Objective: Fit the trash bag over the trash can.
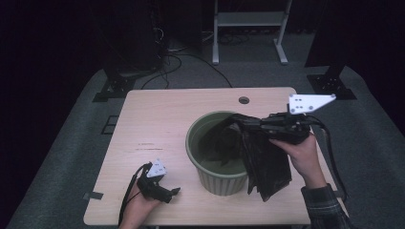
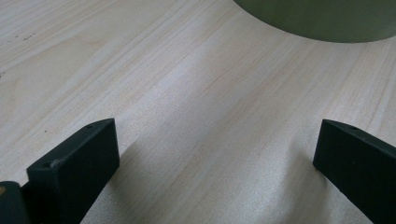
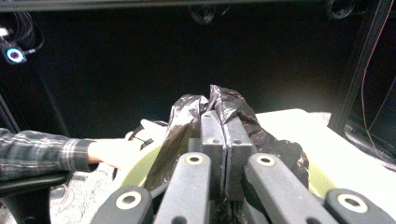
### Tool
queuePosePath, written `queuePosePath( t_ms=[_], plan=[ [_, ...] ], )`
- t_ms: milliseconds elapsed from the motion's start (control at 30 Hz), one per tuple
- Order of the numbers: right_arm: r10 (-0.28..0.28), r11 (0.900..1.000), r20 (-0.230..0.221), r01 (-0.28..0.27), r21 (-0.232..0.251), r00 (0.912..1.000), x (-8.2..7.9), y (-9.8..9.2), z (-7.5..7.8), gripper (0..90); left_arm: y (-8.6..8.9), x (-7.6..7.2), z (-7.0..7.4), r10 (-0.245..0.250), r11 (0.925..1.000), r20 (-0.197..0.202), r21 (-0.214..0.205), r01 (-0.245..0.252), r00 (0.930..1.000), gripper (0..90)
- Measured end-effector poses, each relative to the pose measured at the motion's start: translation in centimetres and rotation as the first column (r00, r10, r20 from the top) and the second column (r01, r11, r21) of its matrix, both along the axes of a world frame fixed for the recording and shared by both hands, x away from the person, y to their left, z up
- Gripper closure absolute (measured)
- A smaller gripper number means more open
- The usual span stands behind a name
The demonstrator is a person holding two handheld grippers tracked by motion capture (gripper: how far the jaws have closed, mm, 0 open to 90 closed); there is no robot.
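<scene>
One bin (image 1: 217, 176), one black bag (image 1: 265, 162)

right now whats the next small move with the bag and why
Probably bring the left gripper, open and resting on the table, up to the bin to grab the bag's free edge: the right gripper pinches it shut, most of it draped outside the rim.

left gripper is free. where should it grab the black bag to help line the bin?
Probably the loose bag edge draped outside the bin rim, approached from the near side. The right gripper pinches the top; the left gripper rests open on the table.
</scene>
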State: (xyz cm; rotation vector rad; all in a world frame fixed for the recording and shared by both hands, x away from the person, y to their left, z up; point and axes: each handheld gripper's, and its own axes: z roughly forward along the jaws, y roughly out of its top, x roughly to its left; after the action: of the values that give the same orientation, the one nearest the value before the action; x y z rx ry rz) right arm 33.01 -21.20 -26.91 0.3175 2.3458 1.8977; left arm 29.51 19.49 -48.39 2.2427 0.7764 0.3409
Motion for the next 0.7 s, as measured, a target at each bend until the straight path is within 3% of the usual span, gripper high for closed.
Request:
queuePosePath(
  t_ms=[300,567,700],
  plan=[
    [-0.011,0.9924,-0.012,0.009,-0.123,0.9999,2.2,3.6,-0.3,88.8,0.0,0.0,0.0,0.0,1.0,0.0,0.0,0.0,1.0,0.0],
    [-0.016,0.9922,-0.03,0.012,-0.124,0.9994,3.7,5.0,0.0,88.6,0.0,0.0,0.0,0.0,1.0,0.0,0.001,0.0,1.0,0.0],
    [-0.021,0.9885,-0.035,0.015,-0.151,0.9992,4.5,6.1,0.0,88.6,0.0,0.0,0.0,0.0,1.0,0.0,0.0,0.0,1.0,0.0]
  ],
)
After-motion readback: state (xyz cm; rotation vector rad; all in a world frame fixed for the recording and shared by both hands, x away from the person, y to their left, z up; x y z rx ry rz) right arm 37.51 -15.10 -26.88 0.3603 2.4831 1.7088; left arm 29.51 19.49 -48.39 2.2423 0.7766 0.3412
